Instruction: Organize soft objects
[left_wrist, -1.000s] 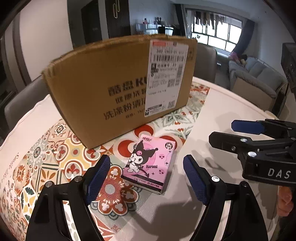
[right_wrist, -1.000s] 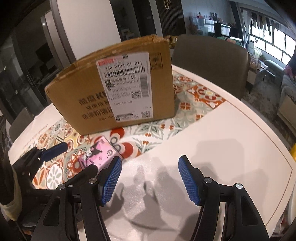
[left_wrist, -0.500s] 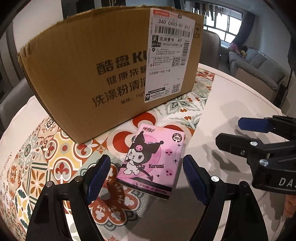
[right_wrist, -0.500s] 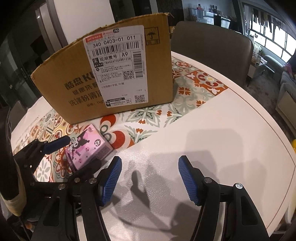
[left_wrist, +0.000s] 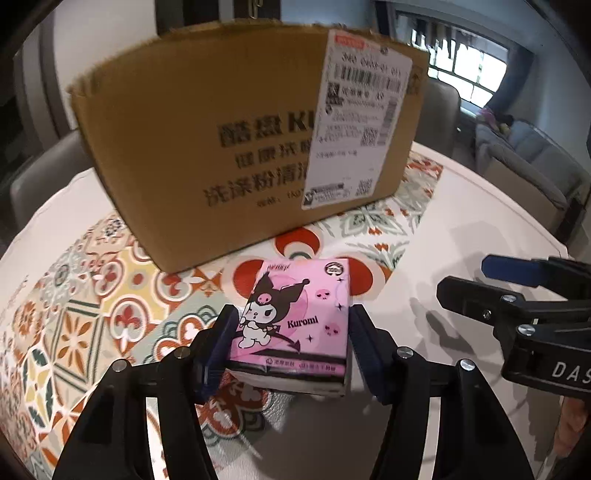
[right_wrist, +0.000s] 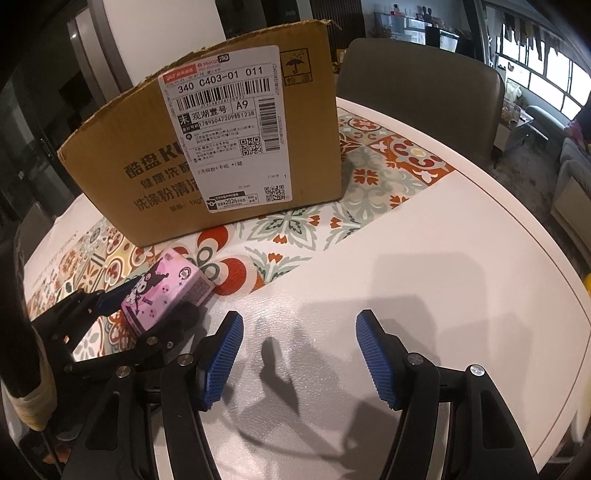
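- The pink tissue pack (left_wrist: 295, 317), printed with a cartoon character and the word "Kuromi", sits between the two blue pads of the left gripper (left_wrist: 291, 347), which is closed on its sides.
- In the right wrist view the pack (right_wrist: 166, 291) appears tilted, its near end raised off the bench (right_wrist: 424, 277); whether the far end touches the surface cannot be told.
- It is over the patterned tile mat (left_wrist: 92, 295), just in front of the cardboard box (left_wrist: 236, 140).
- The box stands upright on the mat and carries a white shipping label (right_wrist: 225, 129) on its front face.
- The right gripper (right_wrist: 299, 358) hovers over the bare white part of the bench, its blue pads wide apart with nothing between them.
- A chair (right_wrist: 417, 92) stands behind the bench.
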